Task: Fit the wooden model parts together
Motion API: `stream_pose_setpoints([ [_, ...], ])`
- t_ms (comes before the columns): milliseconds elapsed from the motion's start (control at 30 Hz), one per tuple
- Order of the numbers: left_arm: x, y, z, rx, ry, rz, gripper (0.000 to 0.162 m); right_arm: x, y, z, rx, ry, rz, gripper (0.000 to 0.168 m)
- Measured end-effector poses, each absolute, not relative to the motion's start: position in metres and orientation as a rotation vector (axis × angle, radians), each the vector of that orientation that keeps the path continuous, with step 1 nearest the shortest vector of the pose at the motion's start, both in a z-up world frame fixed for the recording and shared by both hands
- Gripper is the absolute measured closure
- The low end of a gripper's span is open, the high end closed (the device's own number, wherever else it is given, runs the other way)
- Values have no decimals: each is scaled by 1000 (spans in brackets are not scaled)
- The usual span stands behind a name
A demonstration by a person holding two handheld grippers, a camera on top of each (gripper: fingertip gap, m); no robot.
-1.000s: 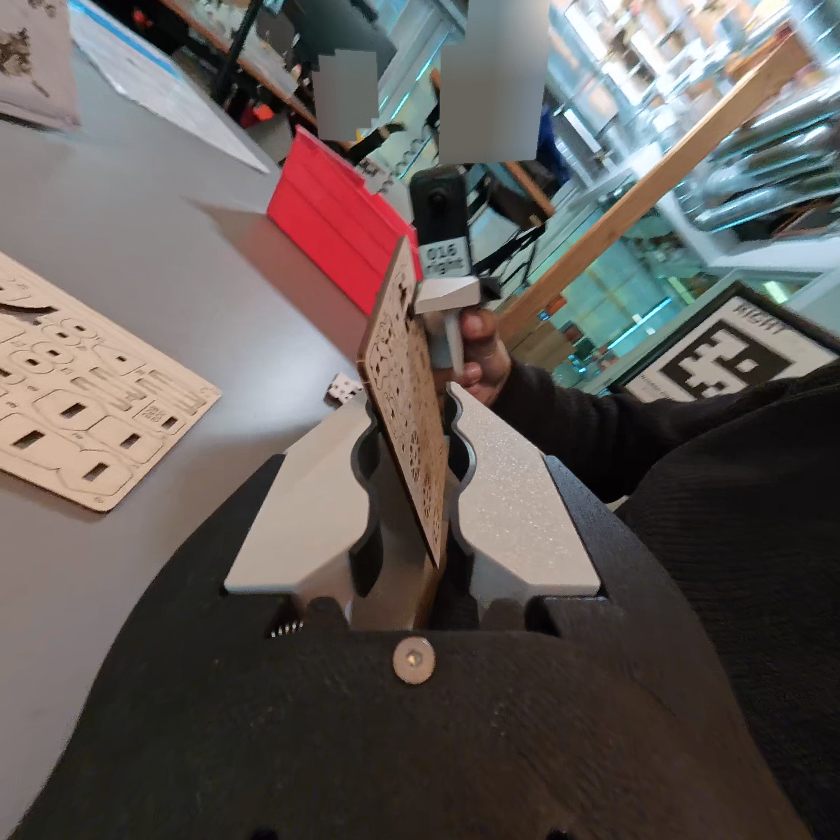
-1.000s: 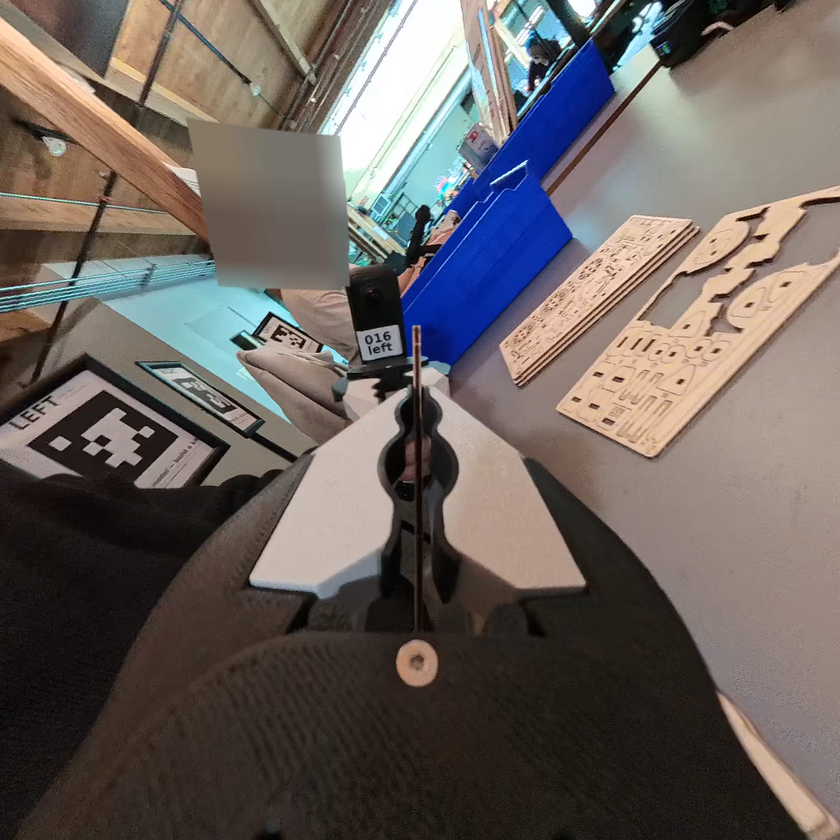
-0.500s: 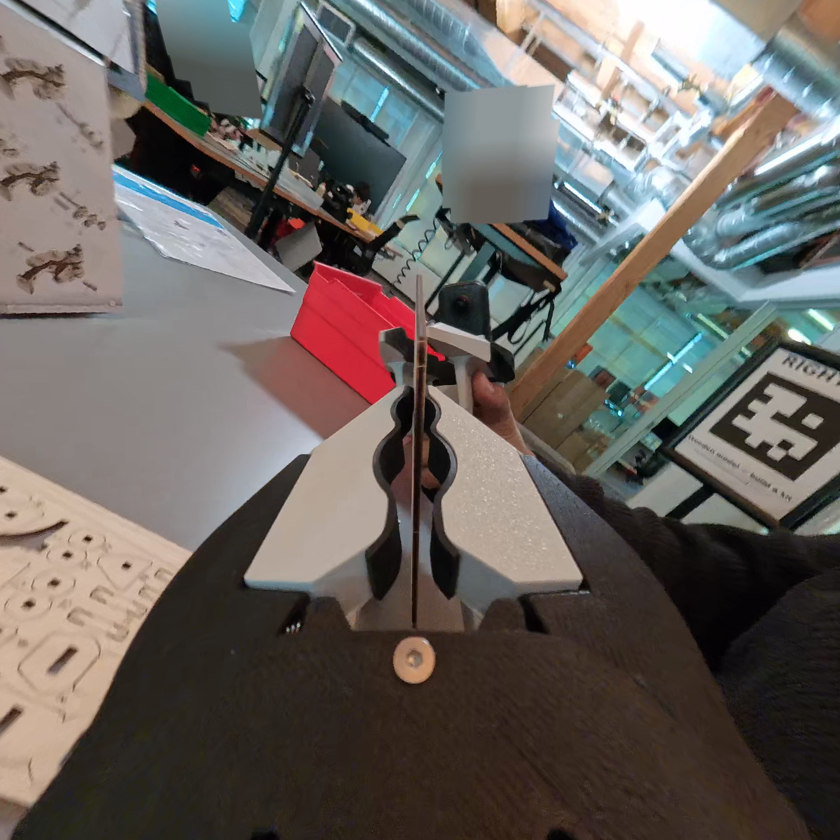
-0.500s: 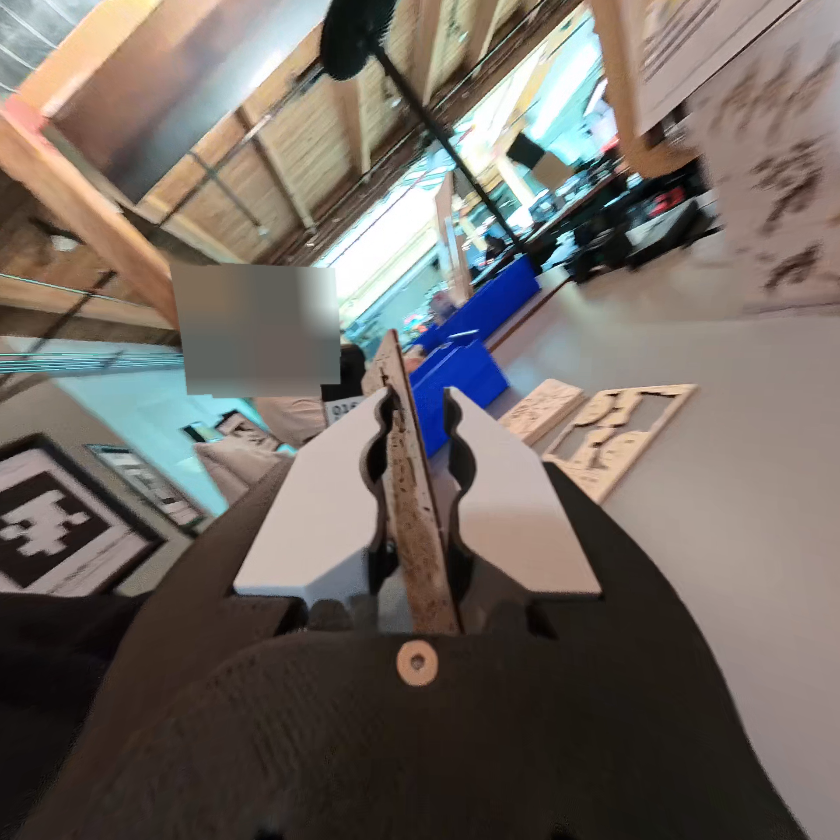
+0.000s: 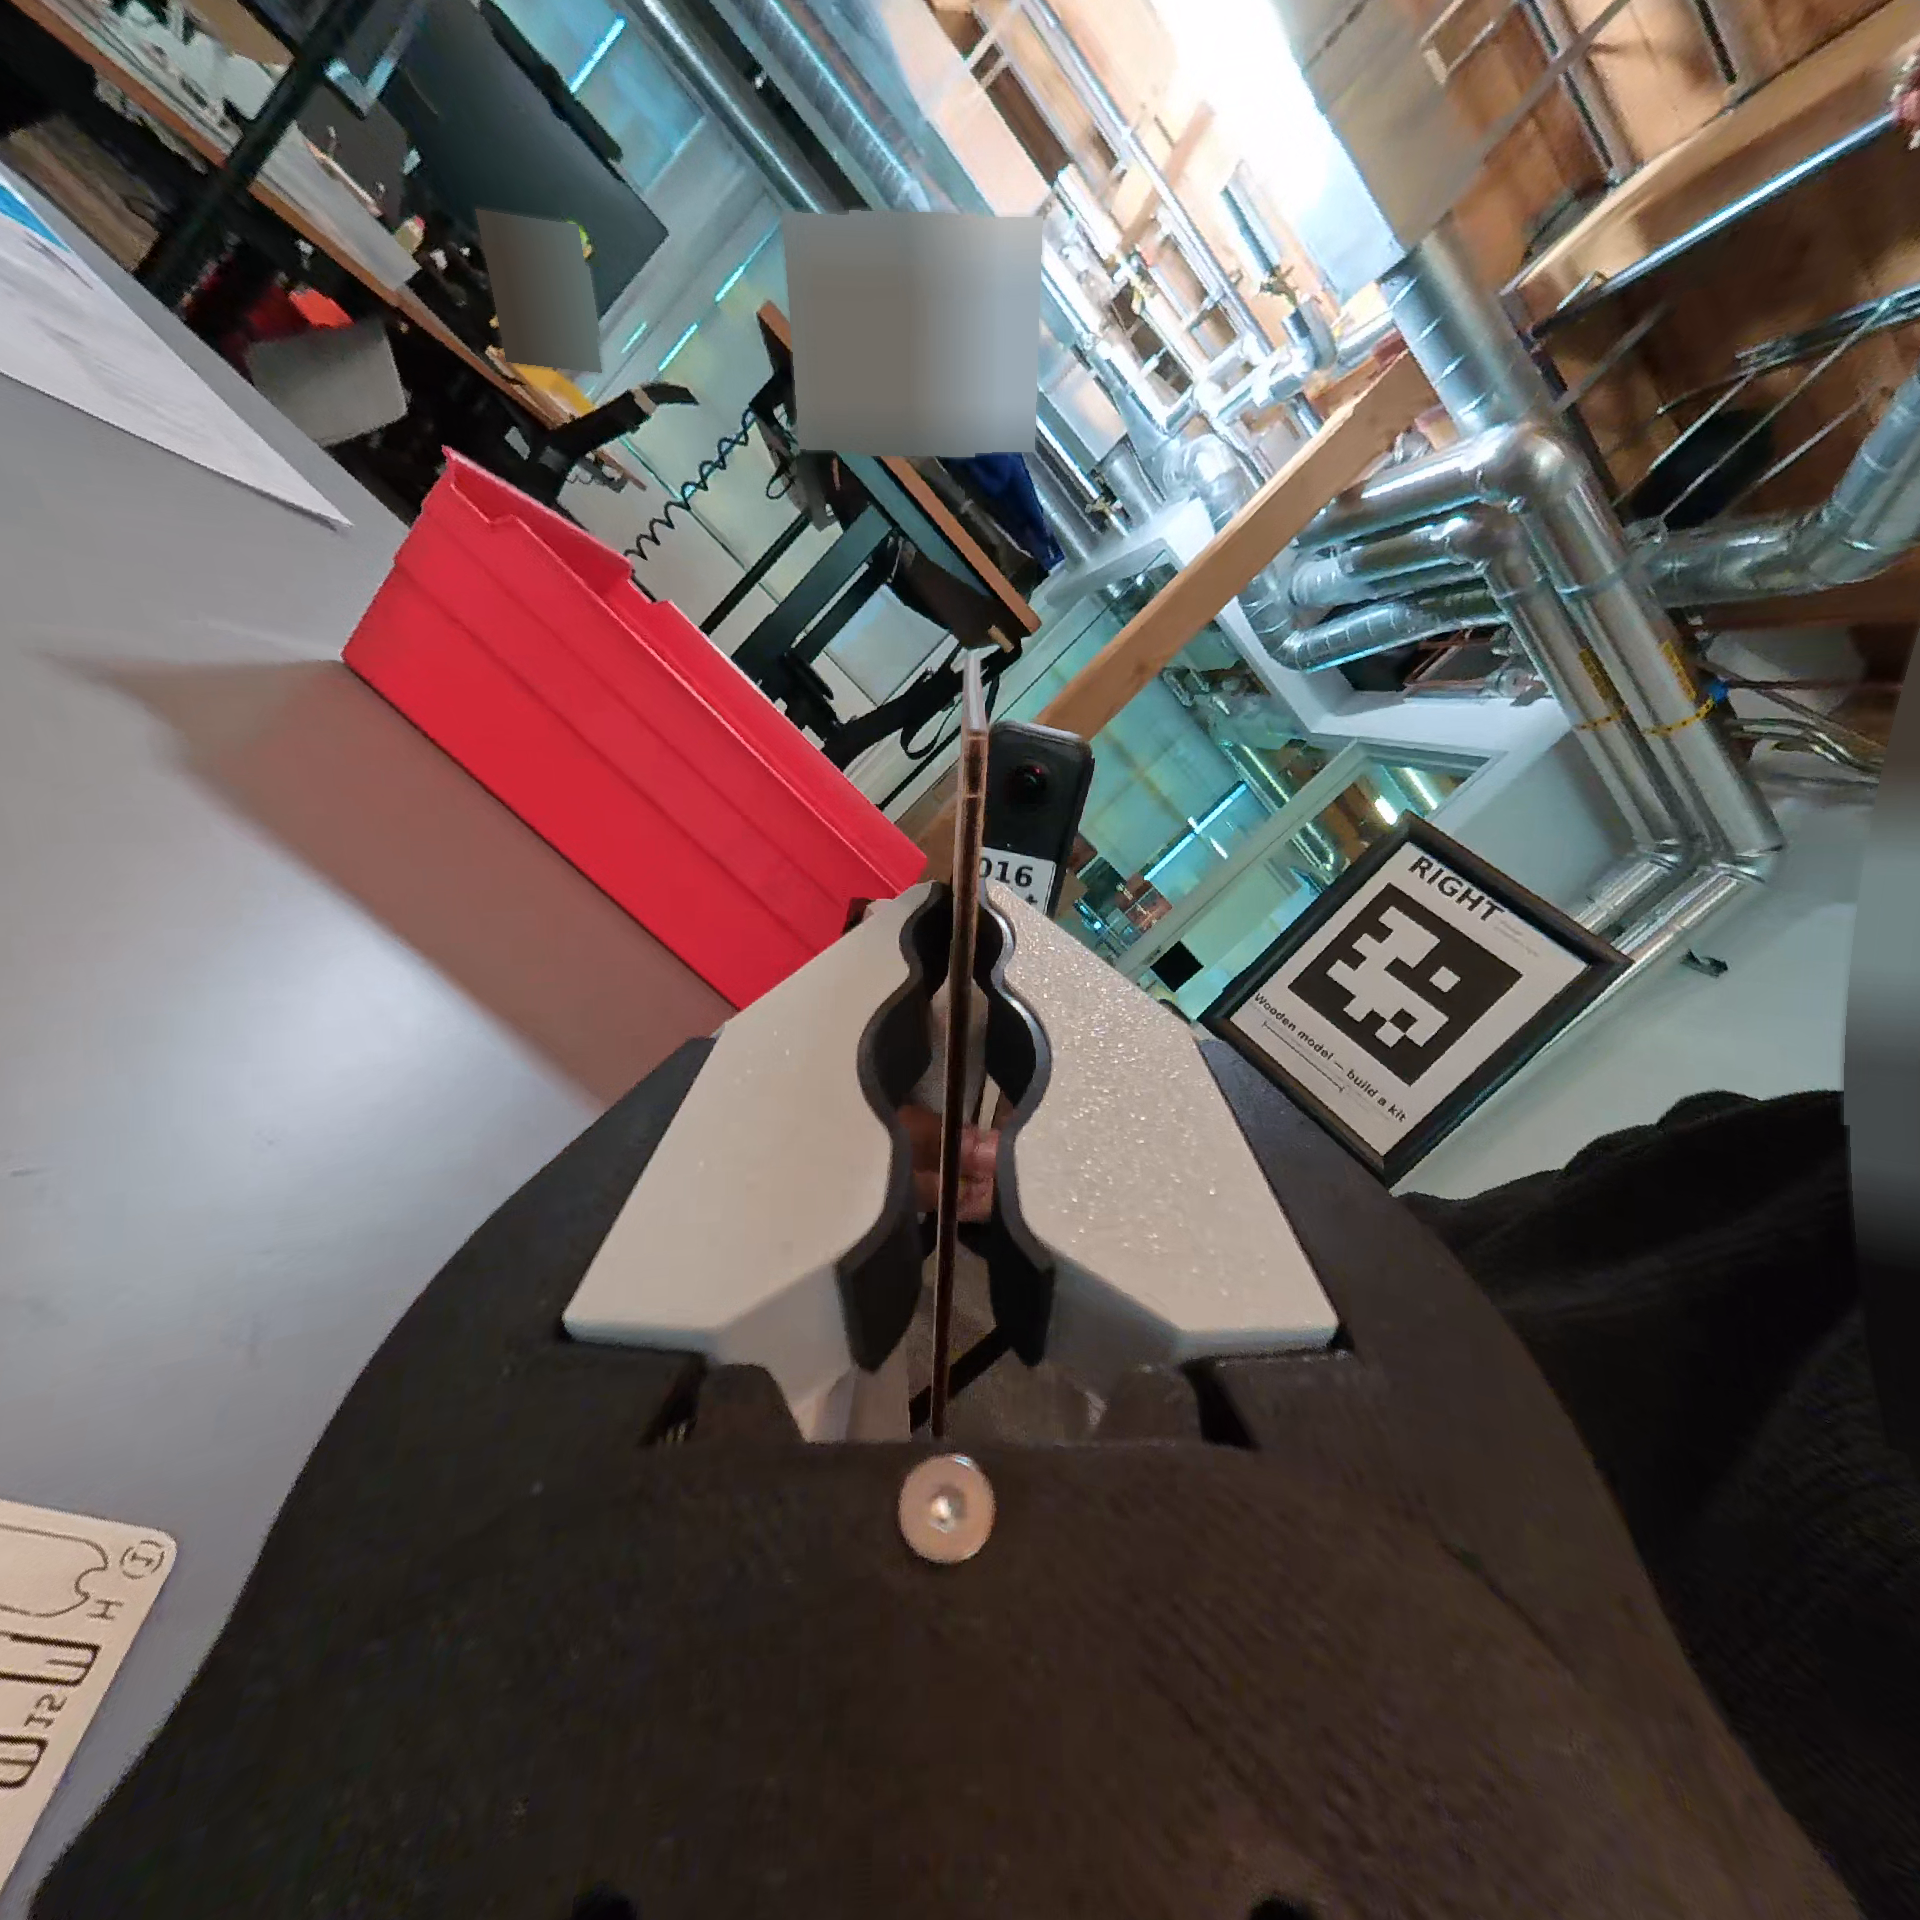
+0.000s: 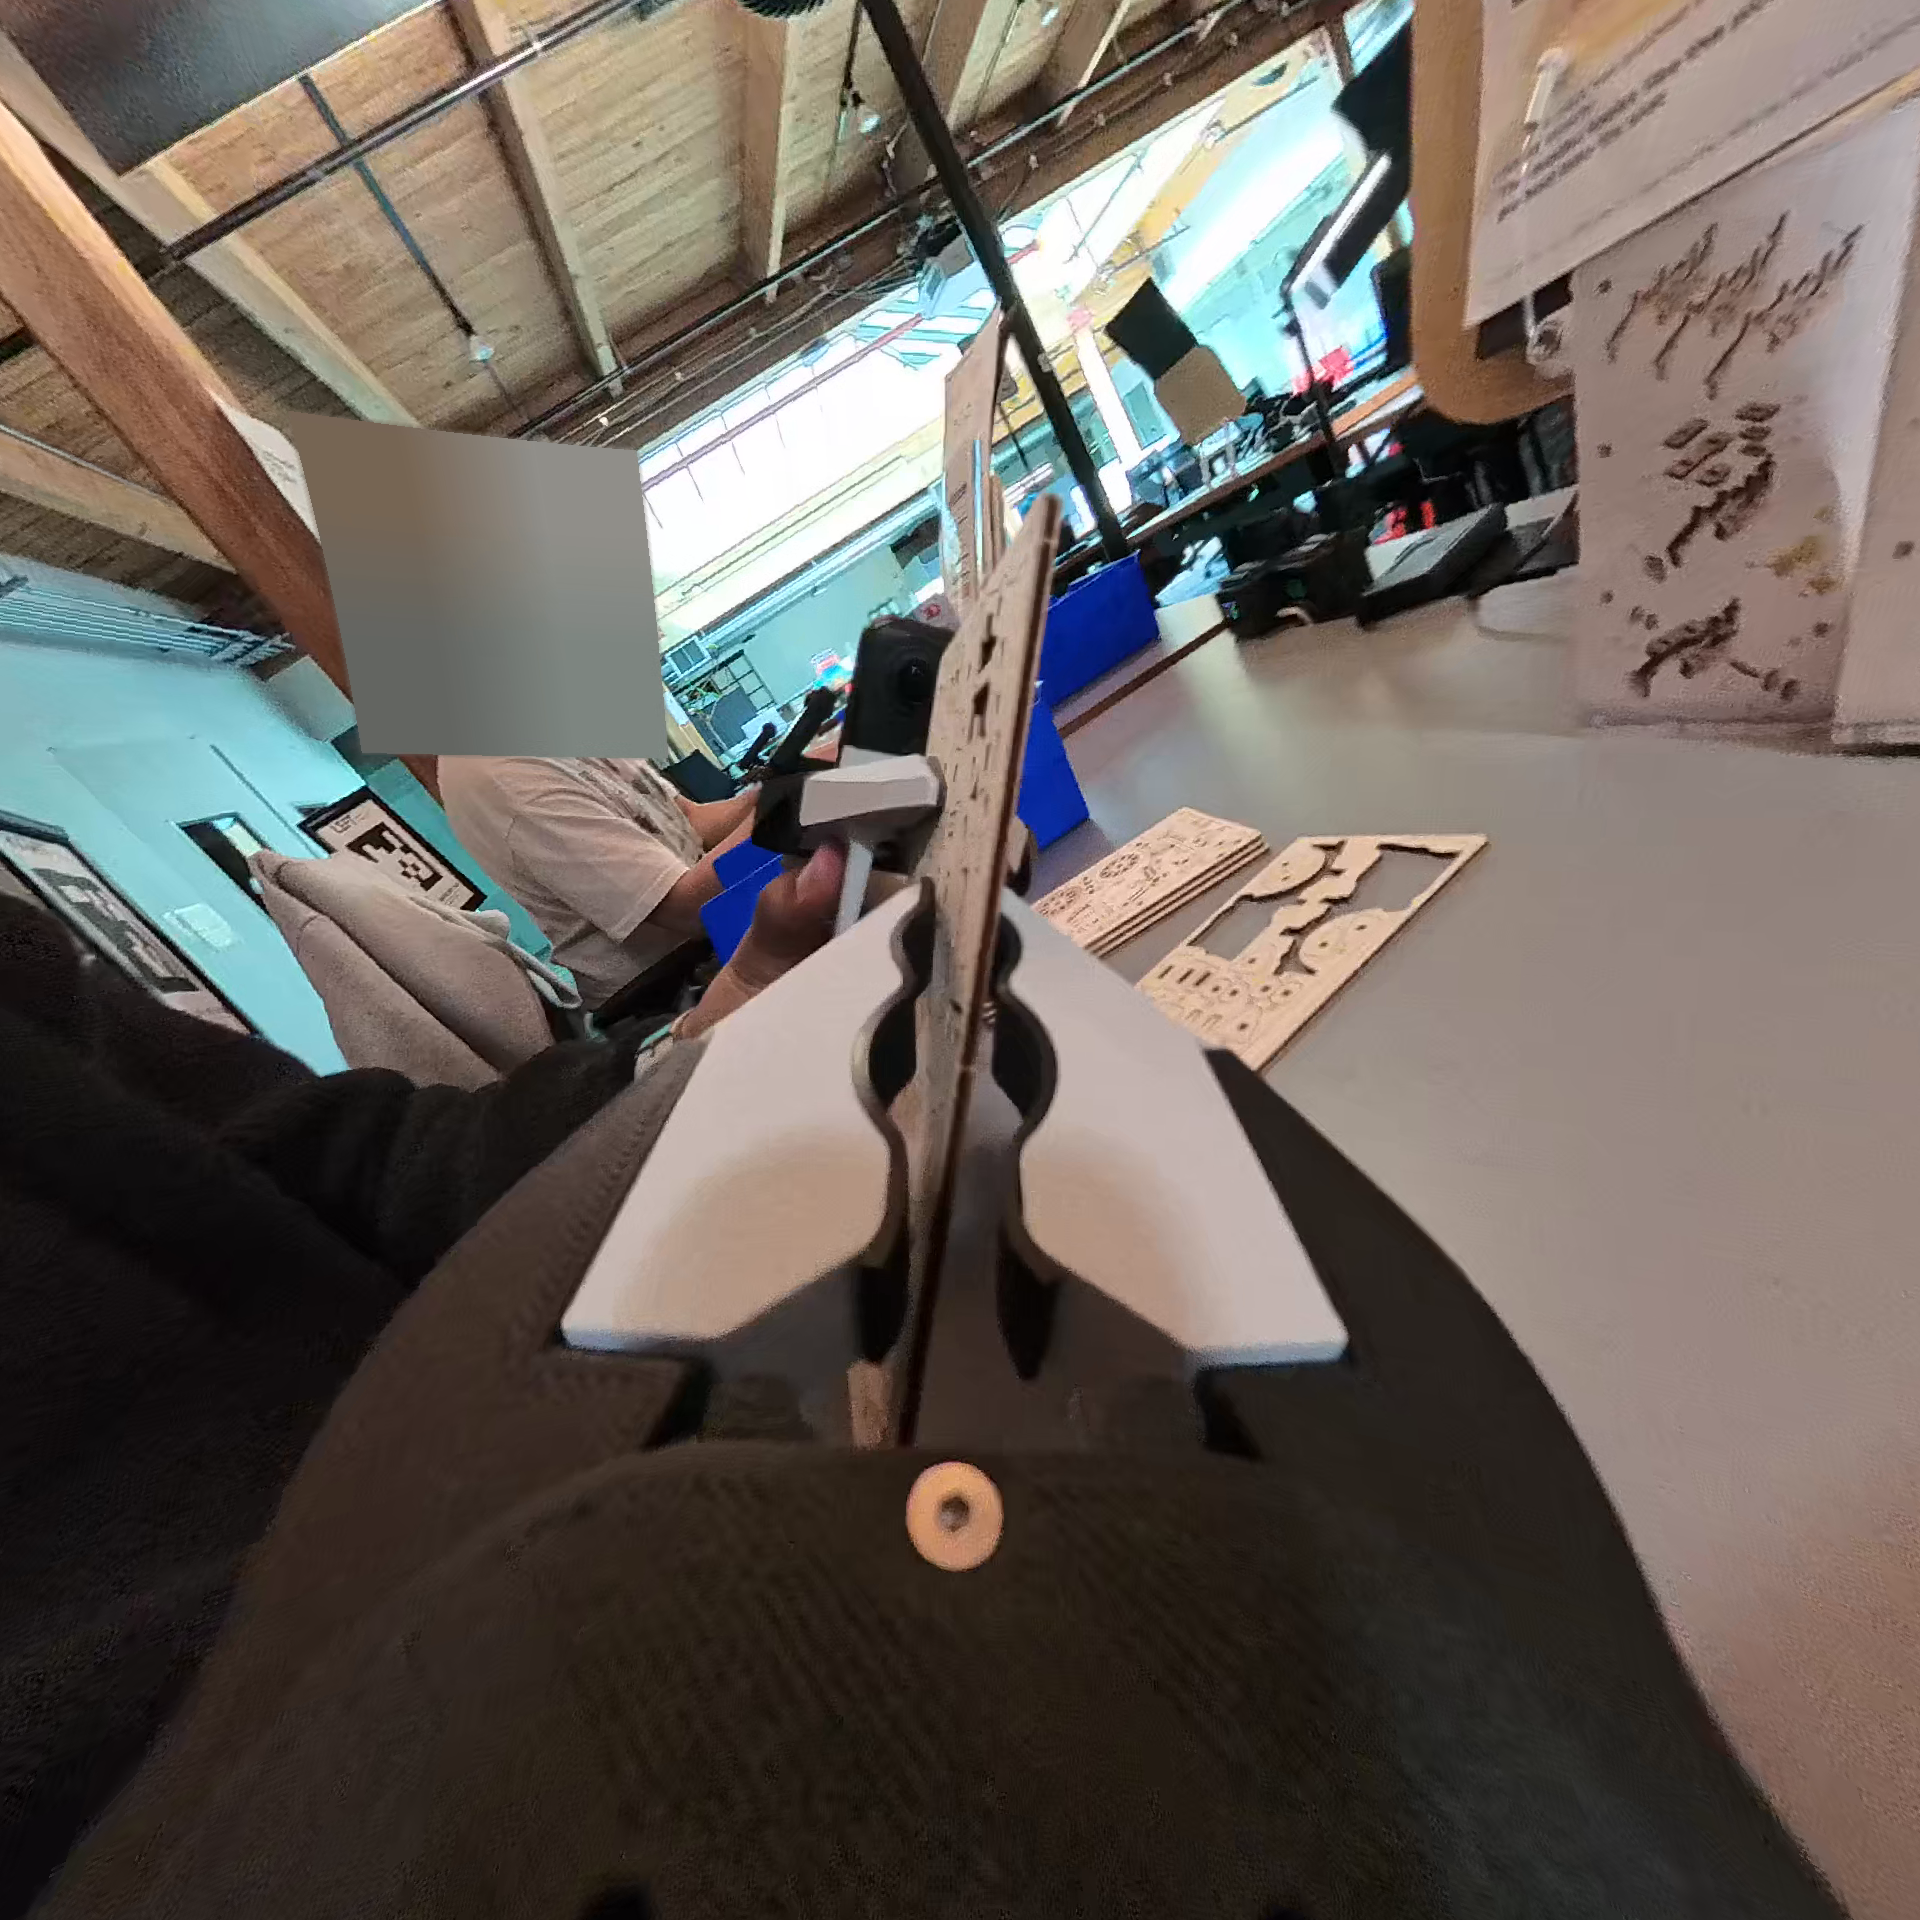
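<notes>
Both grippers are shut on one thin wooden parts sheet and hold it upright in the air above the grey table (image 5: 208, 987). In the left wrist view the sheet (image 5: 971, 790) shows edge-on between my left gripper's (image 5: 956, 920) grey fingers. The right gripper's camera (image 5: 1034, 800) shows just behind the sheet. In the right wrist view the sheet (image 6: 987, 748) shows its cut-out face at a slant, clamped in my right gripper (image 6: 961, 925). The left gripper (image 6: 873, 805), with a hand on it, grips the sheet's far end.
A red bin (image 5: 623, 707) stands on the table ahead of the left gripper. Blue bins (image 6: 1096, 634), a stack of wooden sheets (image 6: 1153, 883) and a partly emptied sheet (image 6: 1320, 935) lie to the right. Another sheet's corner (image 5: 62, 1642) lies low left. A framed marker sign (image 5: 1403, 987) and a seated person (image 6: 582, 842) are nearby. The grippers are tip to tip, or close to it.
Both grippers have tilted upward with the sheet still clamped. The sheet has turned: edge-on in the left view now, its face showing in the right view.
</notes>
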State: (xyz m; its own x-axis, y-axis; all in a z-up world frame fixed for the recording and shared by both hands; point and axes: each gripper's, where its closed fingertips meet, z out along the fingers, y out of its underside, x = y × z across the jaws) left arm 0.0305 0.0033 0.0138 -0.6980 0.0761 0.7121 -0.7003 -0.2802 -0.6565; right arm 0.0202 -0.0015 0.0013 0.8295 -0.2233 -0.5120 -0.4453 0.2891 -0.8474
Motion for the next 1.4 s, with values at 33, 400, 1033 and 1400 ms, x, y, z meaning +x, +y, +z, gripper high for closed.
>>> stream_pose_setpoints([
  [33, 31, 5, 15, 775, -1450, 2034, 162, 20, 0, 2, -1290, 614, 147, 163],
  [400, 16, 0, 12, 696, -1416, 2095, 157, 21, 6, 13, -1227, 606, 271, 167],
  [1033, 17, 68, -4, 938, -1540, 2199, 161, 29, 67, 4, -1357, 518, 287, 164],
  [1400, 16, 68, 5, 876, -1486, 2232, 162, 23, 65, 7, -1339, 547, 363, 164],
])
